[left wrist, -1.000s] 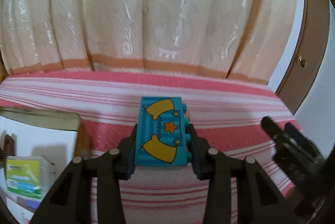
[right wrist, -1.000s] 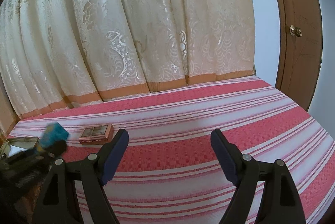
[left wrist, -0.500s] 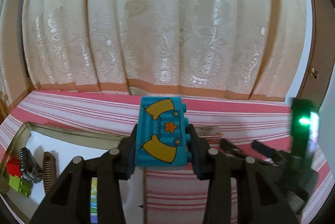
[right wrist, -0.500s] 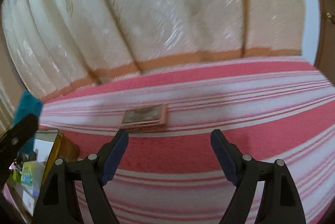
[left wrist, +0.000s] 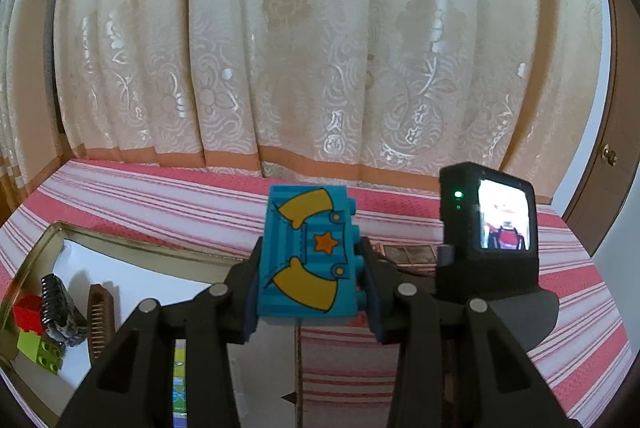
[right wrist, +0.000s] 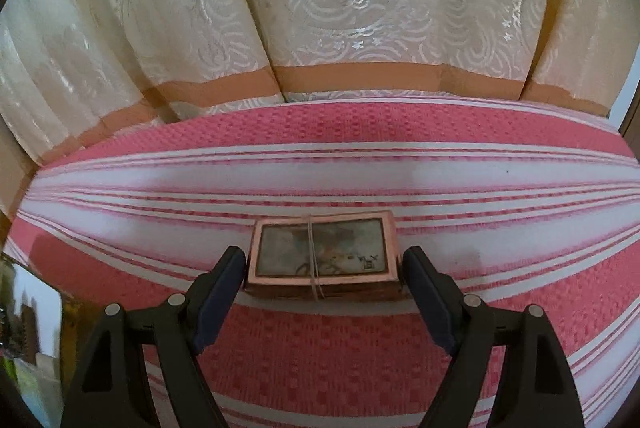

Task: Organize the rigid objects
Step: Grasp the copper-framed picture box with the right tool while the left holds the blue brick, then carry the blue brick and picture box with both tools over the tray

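Between the left gripper's (left wrist: 310,288) fingers, a teal toy block (left wrist: 306,254) with yellow shapes and an orange star, clamped on both sides and held clear of the pink striped bedspread (left wrist: 560,332). Below and to the left of those fingers, an open metal tin (left wrist: 48,236) already holding a red block (left wrist: 28,313), a lime green block (left wrist: 40,348), a dark hair clip (left wrist: 56,308) and a brown comb (left wrist: 98,324). Judged partly done: several pieces stowed, teal block still to be set down in the tin. Between the right gripper's (right wrist: 323,290) fingers, spread wide and released, a small copper-framed box (right wrist: 322,254) tied with thread, flat on the bedspread, straddled at both short ends. Hard to tell whether either pad touches its edge. Not yet grasped or lifted. Apparently the last loose item outside the tin.
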### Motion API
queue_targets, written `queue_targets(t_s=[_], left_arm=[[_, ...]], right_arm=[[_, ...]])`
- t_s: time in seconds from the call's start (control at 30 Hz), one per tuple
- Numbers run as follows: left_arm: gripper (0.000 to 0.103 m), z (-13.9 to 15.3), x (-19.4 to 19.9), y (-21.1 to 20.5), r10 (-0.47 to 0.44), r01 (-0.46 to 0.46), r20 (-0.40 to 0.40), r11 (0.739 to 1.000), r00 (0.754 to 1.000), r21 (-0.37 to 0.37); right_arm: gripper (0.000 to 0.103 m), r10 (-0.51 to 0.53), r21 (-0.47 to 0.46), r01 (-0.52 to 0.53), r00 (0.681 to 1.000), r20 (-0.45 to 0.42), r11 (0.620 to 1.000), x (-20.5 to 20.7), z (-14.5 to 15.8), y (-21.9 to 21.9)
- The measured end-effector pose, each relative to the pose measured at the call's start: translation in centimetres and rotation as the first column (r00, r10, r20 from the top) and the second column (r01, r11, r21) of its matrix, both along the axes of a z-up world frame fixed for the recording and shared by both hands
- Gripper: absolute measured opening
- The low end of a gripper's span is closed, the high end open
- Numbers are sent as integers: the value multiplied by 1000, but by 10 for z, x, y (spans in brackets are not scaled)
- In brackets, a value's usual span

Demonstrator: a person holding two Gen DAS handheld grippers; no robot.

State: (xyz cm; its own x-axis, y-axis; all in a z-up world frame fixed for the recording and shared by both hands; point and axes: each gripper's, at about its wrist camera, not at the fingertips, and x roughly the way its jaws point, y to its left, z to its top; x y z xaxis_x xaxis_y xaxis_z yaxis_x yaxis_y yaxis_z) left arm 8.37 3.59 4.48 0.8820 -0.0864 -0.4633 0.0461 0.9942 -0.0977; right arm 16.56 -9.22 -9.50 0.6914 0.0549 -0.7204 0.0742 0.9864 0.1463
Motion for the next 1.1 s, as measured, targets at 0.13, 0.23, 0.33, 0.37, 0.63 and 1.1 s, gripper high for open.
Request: queue_targets(t_s=[0.13,0.23,0.33,0.37,0.63,1.1], left_arm=[[41,-1,1,2,8,-9,-3,1000,1000,-6],[41,-1,2,2,8,-8,-8,1000,1000,-11],[41,0,0,-1,-1,1,-5,1000,1000,-7],[41,0,-1,-3,-7,7,-2,1000,1000,-6],[41,-5,-21,-46,-96,90,54,991,994,96],[41,-28,-30,-74,-144,137,30,975,989,175]], right_arm=[[78,19,-62,-20,1000,-13,998,1,-2,5],[77,23,-9,-23,1000,7,1000,-8,-3,-8],[78,28,87,-34,998,61,996,-32,-6,-30],[78,14,86,-21,996,83,996,-43,-5,-37],[78,-124,66,113,972,198,991,-120,-2,-81],[78,-261,42,262,911,320,964,-181,7,-95]])
